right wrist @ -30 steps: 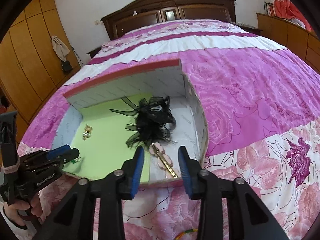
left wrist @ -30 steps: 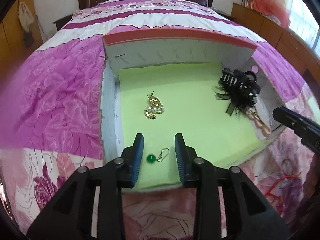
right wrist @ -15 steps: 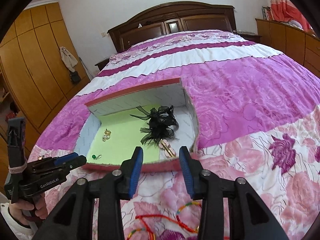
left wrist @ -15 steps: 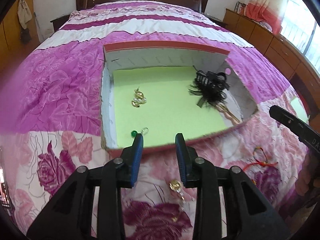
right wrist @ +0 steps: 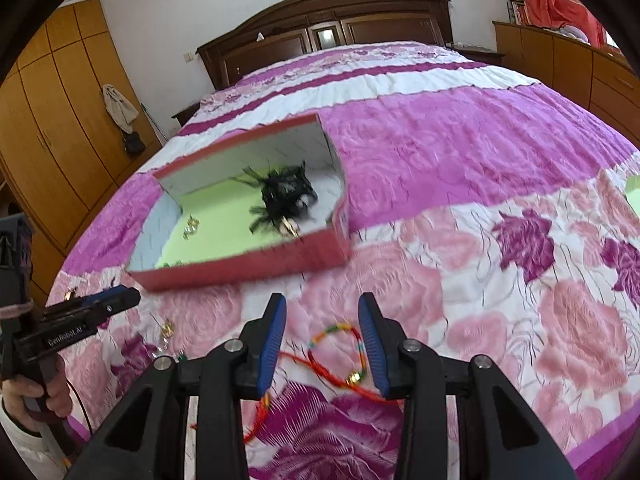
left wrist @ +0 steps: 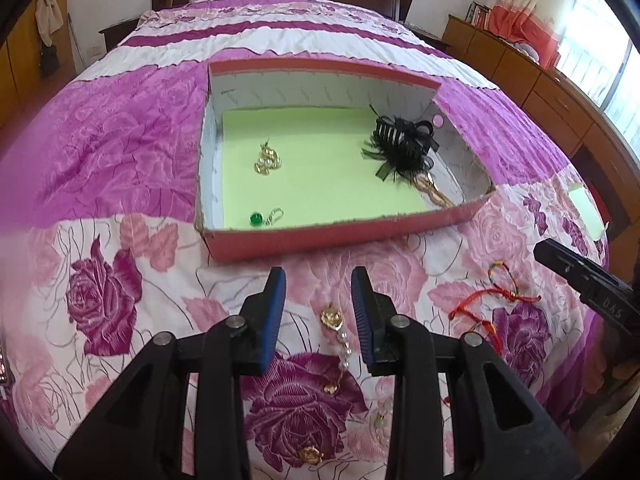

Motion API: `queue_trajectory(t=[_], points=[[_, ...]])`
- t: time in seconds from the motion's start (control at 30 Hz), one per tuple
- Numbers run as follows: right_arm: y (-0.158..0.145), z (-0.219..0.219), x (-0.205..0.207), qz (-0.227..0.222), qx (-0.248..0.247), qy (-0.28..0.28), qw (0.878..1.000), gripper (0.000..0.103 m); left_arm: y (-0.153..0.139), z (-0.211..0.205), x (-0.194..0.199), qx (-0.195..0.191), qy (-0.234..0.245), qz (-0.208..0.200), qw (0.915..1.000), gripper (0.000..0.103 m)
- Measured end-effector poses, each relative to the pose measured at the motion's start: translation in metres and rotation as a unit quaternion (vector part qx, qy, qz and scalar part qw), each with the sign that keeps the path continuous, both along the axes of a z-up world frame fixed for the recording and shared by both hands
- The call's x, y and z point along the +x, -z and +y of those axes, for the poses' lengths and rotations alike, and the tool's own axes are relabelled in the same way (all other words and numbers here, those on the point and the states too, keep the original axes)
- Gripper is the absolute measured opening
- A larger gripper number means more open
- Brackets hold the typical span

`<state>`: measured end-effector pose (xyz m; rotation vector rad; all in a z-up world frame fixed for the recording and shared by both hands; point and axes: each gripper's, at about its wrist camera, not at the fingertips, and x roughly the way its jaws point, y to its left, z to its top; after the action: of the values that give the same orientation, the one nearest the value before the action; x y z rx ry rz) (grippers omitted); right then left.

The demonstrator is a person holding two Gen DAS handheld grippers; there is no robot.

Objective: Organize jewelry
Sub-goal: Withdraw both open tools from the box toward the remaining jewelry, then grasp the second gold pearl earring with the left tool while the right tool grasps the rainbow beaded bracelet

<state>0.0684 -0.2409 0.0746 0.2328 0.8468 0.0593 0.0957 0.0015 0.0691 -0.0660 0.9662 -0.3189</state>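
Note:
A red box [left wrist: 344,232] with a green lining lies on the bed. In it are a gold pearl earring [left wrist: 267,162], a green bead earring [left wrist: 264,217], a black feathered hair clip [left wrist: 404,144] and a gold clip [left wrist: 434,194]. My left gripper [left wrist: 319,284] is open and empty above a gold and pearl earring [left wrist: 334,326] on the bedspread. My right gripper [right wrist: 322,310] is open and empty over a multicoloured braided bracelet [right wrist: 340,346] with red cord. The box also shows in the right wrist view [right wrist: 248,268].
The pink floral bedspread [left wrist: 104,304] covers the whole bed. A second gold piece [left wrist: 311,455] lies near the bed's front edge. A wooden headboard [right wrist: 328,28] stands at the back, wardrobes [right wrist: 52,120] on the left, and low cabinets [left wrist: 560,100] on the right.
Both grippers have pulled back out of the box toward the near side of the bed. The green bead earring stays in the box. Loose jewellery on the bedspread has come into view.

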Motion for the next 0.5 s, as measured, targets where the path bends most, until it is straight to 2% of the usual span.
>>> queue_trajectory(t=[0.5], points=[[0.036,-0.015,-0.010,0.035,0.011,0.011,0.999,0.041,0.027,-0.017,-0.007,0.013,0.010,0.033,0.9993,0.025]])
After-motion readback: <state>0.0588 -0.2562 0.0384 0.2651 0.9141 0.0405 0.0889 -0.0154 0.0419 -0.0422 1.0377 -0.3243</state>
